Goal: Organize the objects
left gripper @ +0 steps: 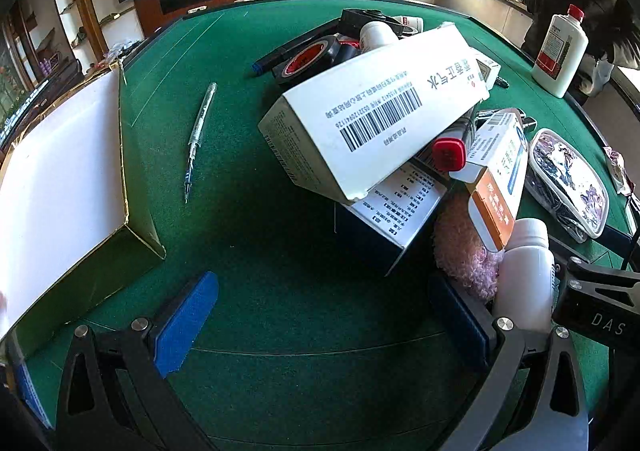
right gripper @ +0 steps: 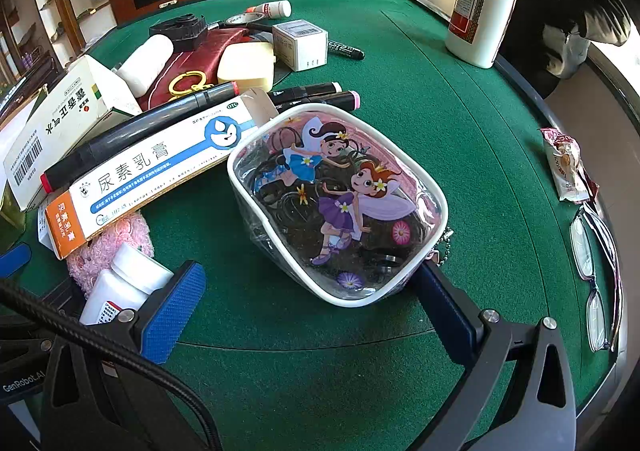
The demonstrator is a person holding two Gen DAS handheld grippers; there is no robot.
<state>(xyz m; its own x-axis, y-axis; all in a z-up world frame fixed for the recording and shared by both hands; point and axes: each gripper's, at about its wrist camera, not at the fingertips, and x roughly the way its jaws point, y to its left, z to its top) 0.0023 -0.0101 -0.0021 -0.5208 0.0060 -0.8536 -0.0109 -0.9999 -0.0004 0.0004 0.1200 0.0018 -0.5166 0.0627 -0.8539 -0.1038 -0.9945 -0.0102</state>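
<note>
The left gripper hangs low over the green worktop, its blue-padded fingers spread wide apart with only bare felt between them. Straight ahead of the fingers lies a heap of things: a long white carton with a barcode tilts across a dark blue box, and a roll of black tape sits at the far end. Just beside the right finger are a pink fluffy thing and a small white bottle. Ahead and to the left a clear pen lies alone, and further left stands a white box with gold edges.

The right gripper also has its fingers wide apart, holding nothing. A clear pouch printed with cartoon fairies lies between and just ahead of them; its near corner is touching or nearly touching the right finger. Left of the pouch lies a cream carton with a black marker across it. Spectacles lie well to the right, and a large white bottle with a red cap stands far ahead on the right.
</note>
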